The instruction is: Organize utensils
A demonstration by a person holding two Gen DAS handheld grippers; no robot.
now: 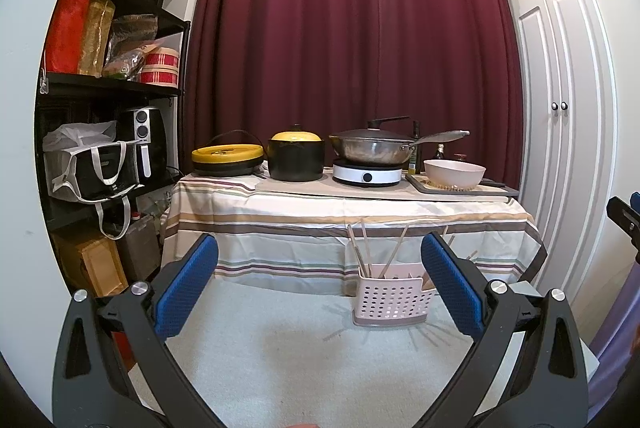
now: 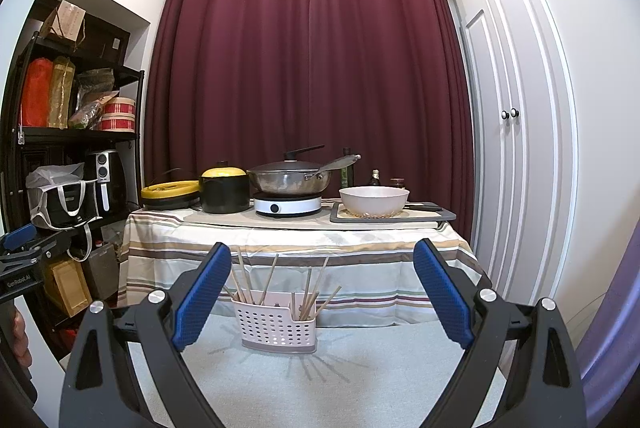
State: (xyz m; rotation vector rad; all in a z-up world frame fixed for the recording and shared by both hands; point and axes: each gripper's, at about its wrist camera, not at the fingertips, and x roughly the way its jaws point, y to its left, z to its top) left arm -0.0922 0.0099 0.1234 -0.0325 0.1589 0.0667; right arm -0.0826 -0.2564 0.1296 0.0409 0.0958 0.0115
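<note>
A pale pink perforated utensil holder (image 1: 389, 299) (image 2: 278, 324) stands on a light grey surface (image 2: 360, 380). Several wooden chopsticks (image 2: 272, 280) (image 1: 362, 252) lean upright in it, spread over its compartments. My left gripper (image 1: 320, 284) is open, held back from the holder, which appears right of centre between its blue pads (image 1: 188, 288). My right gripper (image 2: 322, 292) is open too, with the holder in front of it between the fingers and left of centre. Neither gripper holds anything.
Behind stands a table with a striped cloth (image 2: 296, 256), carrying a yellow-lidded black pot (image 2: 224, 190), a wok on an induction hob (image 2: 289, 206), a white bowl on a tray (image 2: 374, 202) and bottles. A black shelf unit (image 1: 104, 132) is at left, white cupboard doors (image 2: 516, 156) at right.
</note>
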